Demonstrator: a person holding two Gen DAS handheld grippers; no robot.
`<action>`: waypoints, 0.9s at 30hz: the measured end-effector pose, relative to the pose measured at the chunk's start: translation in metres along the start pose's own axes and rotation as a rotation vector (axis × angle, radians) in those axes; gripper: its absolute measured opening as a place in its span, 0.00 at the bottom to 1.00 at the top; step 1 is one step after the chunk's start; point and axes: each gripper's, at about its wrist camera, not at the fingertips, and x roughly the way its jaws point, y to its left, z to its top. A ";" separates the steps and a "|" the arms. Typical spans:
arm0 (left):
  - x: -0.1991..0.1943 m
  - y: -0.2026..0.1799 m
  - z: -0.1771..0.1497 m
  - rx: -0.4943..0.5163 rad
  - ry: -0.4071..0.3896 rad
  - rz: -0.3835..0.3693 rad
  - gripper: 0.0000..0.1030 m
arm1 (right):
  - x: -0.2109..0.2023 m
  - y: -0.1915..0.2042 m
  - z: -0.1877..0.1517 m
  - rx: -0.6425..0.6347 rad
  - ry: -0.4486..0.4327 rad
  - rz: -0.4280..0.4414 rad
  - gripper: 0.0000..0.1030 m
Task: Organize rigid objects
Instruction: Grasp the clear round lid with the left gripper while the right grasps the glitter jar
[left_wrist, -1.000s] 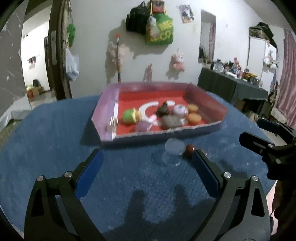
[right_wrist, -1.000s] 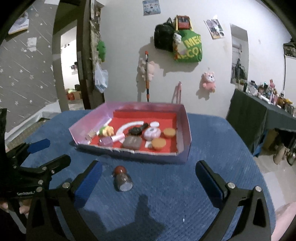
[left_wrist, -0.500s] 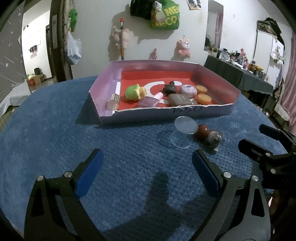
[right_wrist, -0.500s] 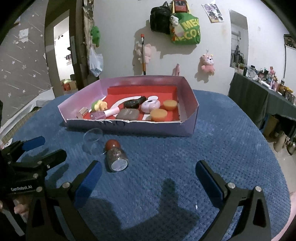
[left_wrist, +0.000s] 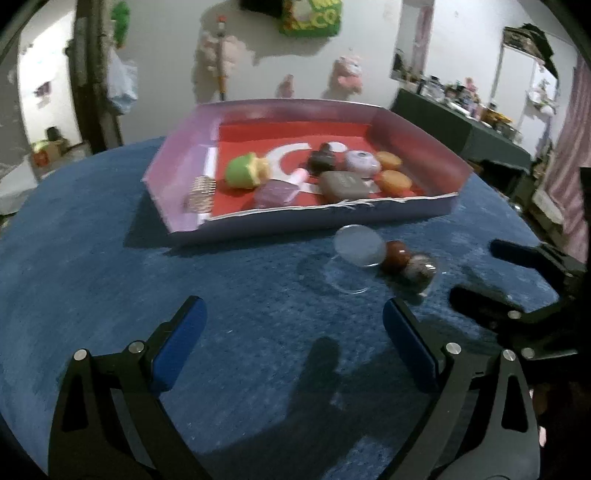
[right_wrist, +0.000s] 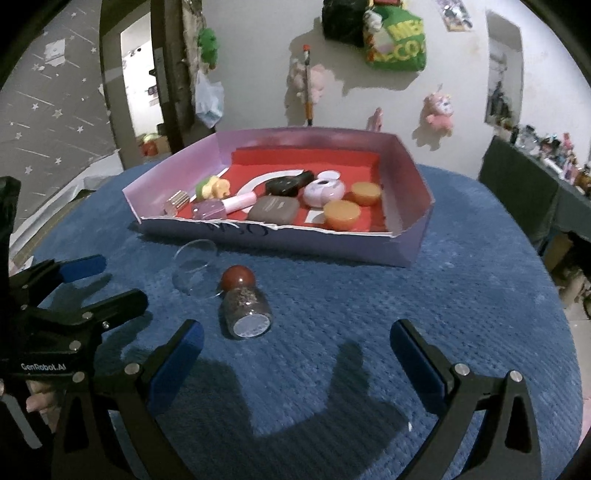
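A pink-walled tray (left_wrist: 184, 177) (right_wrist: 413, 240) with a red floor holds several small items: a green toy, a brown case, orange lids. In front of it on the blue cloth lie a clear round cap (left_wrist: 360, 242) (right_wrist: 194, 266) and a small bottle with a red ball top (left_wrist: 415, 267) (right_wrist: 245, 306), on its side. My left gripper (left_wrist: 291, 336) (right_wrist: 96, 280) is open and empty, left of the cap. My right gripper (right_wrist: 295, 350) (left_wrist: 491, 269) is open and empty, just short of the bottle.
The blue textured cloth (right_wrist: 406, 314) covers a round table. A wall with hanging bags and plush toys (right_wrist: 395, 40) is behind. A dark cluttered side table (left_wrist: 465, 125) stands at the right; a doorway (right_wrist: 144, 81) at the left.
Both grippers have moved closer to the table and tilted down. The tray, cap and bottle now sit nearer in both views. Both stay open.
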 end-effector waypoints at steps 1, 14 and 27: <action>0.002 -0.001 0.003 0.014 0.011 -0.012 0.93 | 0.003 -0.001 0.002 0.001 0.015 0.015 1.00; 0.025 -0.018 0.029 0.135 0.079 -0.078 0.67 | 0.036 0.007 0.012 -0.088 0.163 0.065 0.76; 0.051 -0.025 0.041 0.127 0.151 -0.174 0.37 | 0.049 0.017 0.024 -0.165 0.164 0.106 0.39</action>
